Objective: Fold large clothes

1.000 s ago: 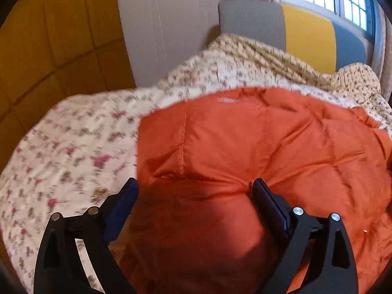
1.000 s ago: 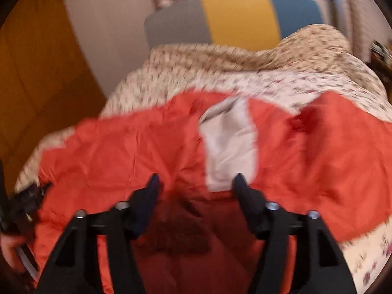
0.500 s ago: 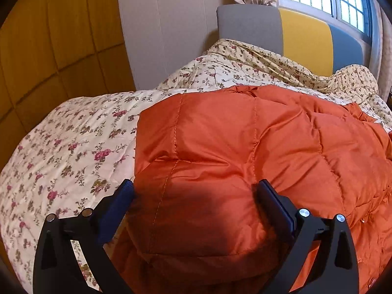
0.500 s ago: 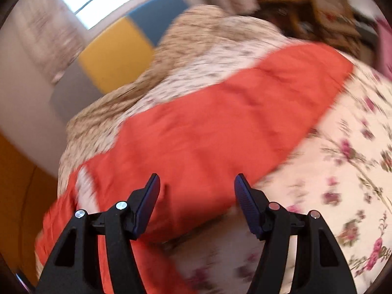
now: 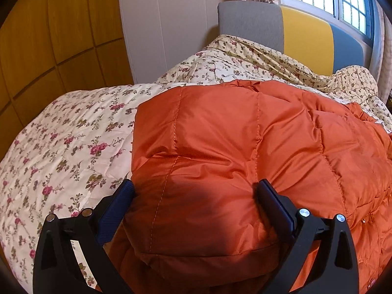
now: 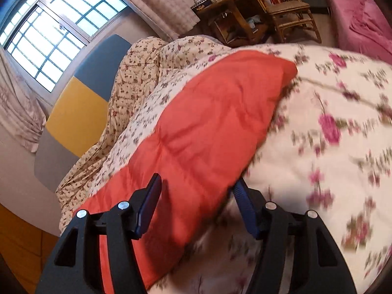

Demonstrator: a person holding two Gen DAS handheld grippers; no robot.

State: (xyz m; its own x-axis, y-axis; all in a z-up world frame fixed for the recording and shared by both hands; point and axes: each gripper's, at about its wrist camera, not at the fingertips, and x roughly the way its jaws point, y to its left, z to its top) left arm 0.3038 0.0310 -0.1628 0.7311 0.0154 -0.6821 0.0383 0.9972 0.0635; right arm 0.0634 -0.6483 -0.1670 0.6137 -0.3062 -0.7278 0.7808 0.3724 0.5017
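A bed [image 5: 61, 152] covered in a cream quilt printed with pink roses fills most of both views, with a bunched floral duvet [image 5: 257, 61] heaped toward the headboard [image 5: 306, 34] of grey, yellow and blue panels. Behind it stand a barred window [image 6: 56, 31] with pale curtains and, on the left, a yellow wooden wardrobe [image 5: 61, 36].

The orange quilted down jacket [image 5: 245, 147] lies spread on the bed, its puffy stitched panels stretching across toward the right. In the right wrist view one long orange part of it [image 6: 208, 127] runs diagonally over the rose quilt, ending in a rounded tip.

Beyond the bed, a wicker chair [image 6: 284, 7] stands beside a cluttered wooden table [image 6: 225, 12], and pink bedding [image 6: 360, 17] shows at the far right.

The left hand-held gripper [image 5: 194, 196] has its jaws spread wide, straddling a folded, puffed edge of the jacket without pinching it. The right hand-held gripper [image 6: 196, 196] is likewise spread apart, with the orange fabric's lower edge between its blue-padded fingers [image 6: 149, 203]; the view is blurred.
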